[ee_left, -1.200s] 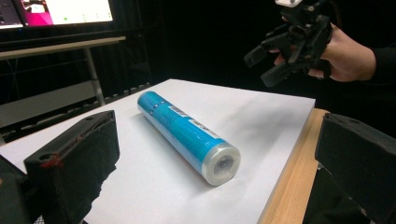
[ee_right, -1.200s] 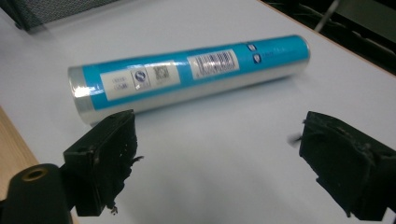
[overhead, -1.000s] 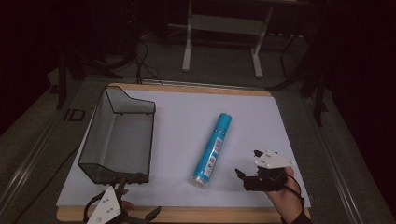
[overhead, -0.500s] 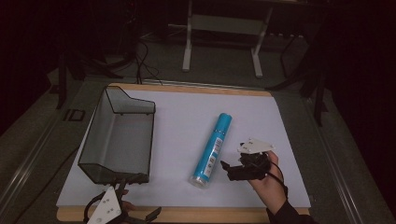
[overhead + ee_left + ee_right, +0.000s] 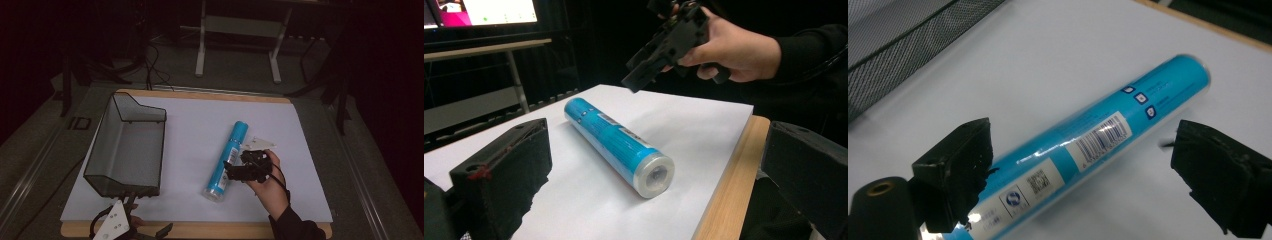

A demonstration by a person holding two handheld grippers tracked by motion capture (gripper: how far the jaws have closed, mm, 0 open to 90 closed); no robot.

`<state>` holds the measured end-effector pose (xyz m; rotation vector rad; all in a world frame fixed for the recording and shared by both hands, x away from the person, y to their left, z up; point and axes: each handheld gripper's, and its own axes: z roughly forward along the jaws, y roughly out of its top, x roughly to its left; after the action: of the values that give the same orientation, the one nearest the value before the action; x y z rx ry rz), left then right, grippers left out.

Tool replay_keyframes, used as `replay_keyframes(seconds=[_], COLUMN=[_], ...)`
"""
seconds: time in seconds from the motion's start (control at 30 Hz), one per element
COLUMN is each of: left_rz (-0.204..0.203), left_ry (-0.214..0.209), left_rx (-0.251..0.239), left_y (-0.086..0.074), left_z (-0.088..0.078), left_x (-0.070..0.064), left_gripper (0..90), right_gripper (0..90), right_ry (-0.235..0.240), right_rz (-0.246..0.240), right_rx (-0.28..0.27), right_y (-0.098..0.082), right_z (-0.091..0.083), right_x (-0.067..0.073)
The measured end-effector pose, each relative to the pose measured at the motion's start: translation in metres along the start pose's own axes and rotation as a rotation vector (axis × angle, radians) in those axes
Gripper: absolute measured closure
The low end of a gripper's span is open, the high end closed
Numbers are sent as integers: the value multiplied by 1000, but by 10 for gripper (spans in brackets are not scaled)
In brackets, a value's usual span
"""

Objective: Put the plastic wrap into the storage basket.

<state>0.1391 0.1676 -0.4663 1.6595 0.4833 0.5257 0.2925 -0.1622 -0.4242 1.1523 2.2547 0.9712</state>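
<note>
A blue tube (image 5: 227, 160) with a clear cap, white labels and a barcode lies flat on the worktop's white sheet (image 5: 195, 130), right of the mesh bin (image 5: 127, 145). The right gripper (image 5: 1078, 165), fingers just opened, straddles it without touching. The left gripper (image 5: 649, 165) is released, cut off at the bottom edge.

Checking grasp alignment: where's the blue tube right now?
High view: the blue tube lies flat on the white sheet, right of the mesh basket, with the open right gripper poised at its near half.
</note>
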Motion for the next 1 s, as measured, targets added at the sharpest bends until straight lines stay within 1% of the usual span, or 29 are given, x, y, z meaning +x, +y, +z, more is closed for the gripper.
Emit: replay_keyframes(seconds=[0.03, 0.1, 0.13, 0.17, 0.2, 0.27, 0.3, 0.43, 0.53, 0.63, 0.7, 0.73, 0.8, 0.83, 0.87, 1.0], left_rz=[0, -1, -1, -1, 1, 2, 2, 0, 0, -1, 0, -1, -1, -1, -1, 1], left_ry=[-1, -2, -2, -2, -3, -3, -2, -5, -5, -7, -7, -7, -7, -8, -8, -9], left_rx=[0, 0, 0, 0, -1, -1, 0, -3, -3, -5, -7, -8, -8, -8, -8, -9], left_y=[0, 0, 0, 0, 0, 0, 0, 0, 0, 0, 0, 0, 0, 0, 0, 0], left_z=[0, 0, 0, 0, 0, 0, -1, -1, -1, -1, -1, -1, -1, -1, -1, -1], left_x=[0, 0, 0, 0, 0, 0, 0, 0, 0, 0, 0, 0, 0, 0, 0, -1], left_gripper=[6, 6, 6, 6, 6, 6, 6, 6, 6, 6, 6, 6, 6, 6, 6, 6], right_gripper=[96, 96, 96, 96, 96, 97, 96, 96, 96, 96, 89, 89, 89, 89, 89, 89], right_ry=[0, -6, -6, -9, -21, -46, -56, -98, -126, -148, -154, -168, -173, -183, -179, -189], right_rz=[18, 56, 56, 80, 126, 155, 179, 239, 280, 307, 330, 341, 368, 385, 397, 440], right_rx=[3, 31, 31, 34, 55, 58, 57, 73, 89, 107, 117, 123, 139, 144, 151, 197], right_y=[1, 3, 3, 4, 7, 10, 11, 18, 23, 28, 30, 31, 33, 33, 34, 36], right_z=[2, 9, 9, 11, 19, 23, 25, 31, 37, 44, 49, 52, 57, 60, 62, 72], right_x=[0, 2, 2, 2, 2, 2, 2, 1, 1, 2, 1, 0, -2, -3, -4, -7])
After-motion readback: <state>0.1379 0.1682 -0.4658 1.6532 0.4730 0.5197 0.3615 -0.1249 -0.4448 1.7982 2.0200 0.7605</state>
